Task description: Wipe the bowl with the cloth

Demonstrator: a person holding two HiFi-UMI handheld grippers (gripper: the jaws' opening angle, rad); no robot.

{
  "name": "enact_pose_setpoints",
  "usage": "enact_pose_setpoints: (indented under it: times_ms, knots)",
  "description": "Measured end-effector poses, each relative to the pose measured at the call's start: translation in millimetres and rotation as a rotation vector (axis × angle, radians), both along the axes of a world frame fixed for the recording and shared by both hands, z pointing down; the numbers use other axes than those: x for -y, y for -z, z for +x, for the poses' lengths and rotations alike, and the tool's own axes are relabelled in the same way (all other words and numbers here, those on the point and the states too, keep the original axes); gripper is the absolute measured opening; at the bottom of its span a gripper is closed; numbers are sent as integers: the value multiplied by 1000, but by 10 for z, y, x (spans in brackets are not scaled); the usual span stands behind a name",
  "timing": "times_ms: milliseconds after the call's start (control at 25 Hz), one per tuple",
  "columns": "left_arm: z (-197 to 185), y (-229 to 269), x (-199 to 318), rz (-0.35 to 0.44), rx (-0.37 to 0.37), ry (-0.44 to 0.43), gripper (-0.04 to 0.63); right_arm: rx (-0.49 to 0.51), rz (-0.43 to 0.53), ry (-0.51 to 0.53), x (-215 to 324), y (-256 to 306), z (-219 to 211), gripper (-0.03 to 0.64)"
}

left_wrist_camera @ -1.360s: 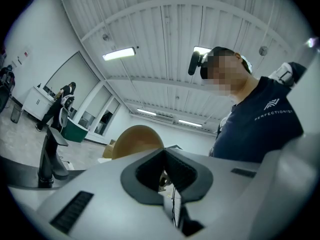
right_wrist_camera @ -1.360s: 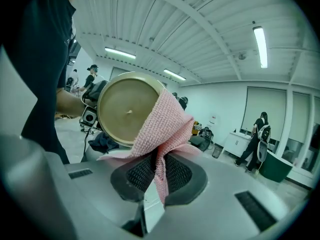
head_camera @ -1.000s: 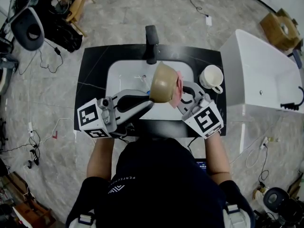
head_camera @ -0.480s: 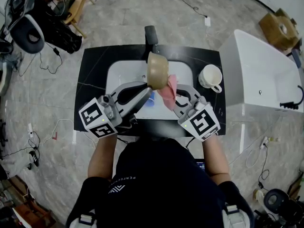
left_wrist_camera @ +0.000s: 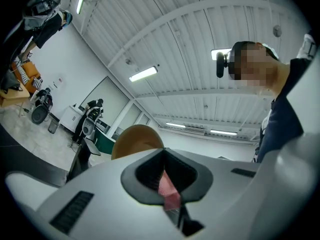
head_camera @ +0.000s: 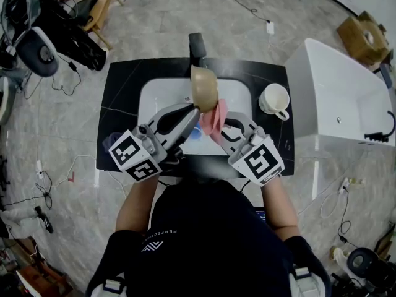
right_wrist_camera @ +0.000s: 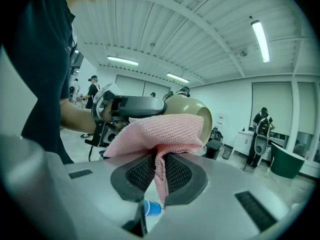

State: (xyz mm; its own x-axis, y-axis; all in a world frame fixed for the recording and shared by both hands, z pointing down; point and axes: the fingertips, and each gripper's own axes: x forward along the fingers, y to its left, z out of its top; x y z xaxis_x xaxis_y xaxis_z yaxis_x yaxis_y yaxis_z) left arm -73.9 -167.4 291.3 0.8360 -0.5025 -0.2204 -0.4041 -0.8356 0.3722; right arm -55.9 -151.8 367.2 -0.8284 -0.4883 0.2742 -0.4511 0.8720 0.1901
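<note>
A tan bowl (head_camera: 203, 88) hangs tipped on its side above the white sink (head_camera: 154, 98), and my left gripper (head_camera: 193, 108) is shut on its rim. The pink cloth (head_camera: 213, 119) touches the bowl's near right side, pinched in my right gripper (head_camera: 218, 130). In the right gripper view the cloth (right_wrist_camera: 160, 134) bunches over the shut jaws against the bowl (right_wrist_camera: 192, 109), with the left gripper (right_wrist_camera: 132, 106) behind it. The left gripper view shows the bowl (left_wrist_camera: 136, 139) above the jaws and a strip of cloth (left_wrist_camera: 169, 191) in the gap.
A black faucet (head_camera: 197, 47) stands just beyond the bowl. A white mug (head_camera: 276, 101) sits on the black counter (head_camera: 117, 98) right of the sink. A small blue thing (head_camera: 197, 132) lies in the basin. A white tub (head_camera: 346, 98) stands to the right.
The bowl has moved away from me toward the faucet and turned more on its side. The cloth has slid from the bowl's right side to its near side. Both grippers shifted left.
</note>
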Motion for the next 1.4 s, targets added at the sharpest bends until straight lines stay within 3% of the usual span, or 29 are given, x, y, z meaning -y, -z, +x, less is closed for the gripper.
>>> enact_pose_setpoints:
  times_ms: [280, 640, 1200, 1400]
  knots:
    - [5, -99, 43, -2, 66, 38, 12, -9, 4, 27, -70, 49, -146, 49]
    - [16, -246, 104, 0, 166, 74, 11, 10, 46, 9, -24, 252, 14, 49]
    - [-139, -214, -24, -43, 2, -55, 11, -23, 94, -77, 211, 344, 213, 49]
    - [-107, -175, -67, -16, 10, -107, 12, -34, 104, -77, 254, 321, 221, 49]
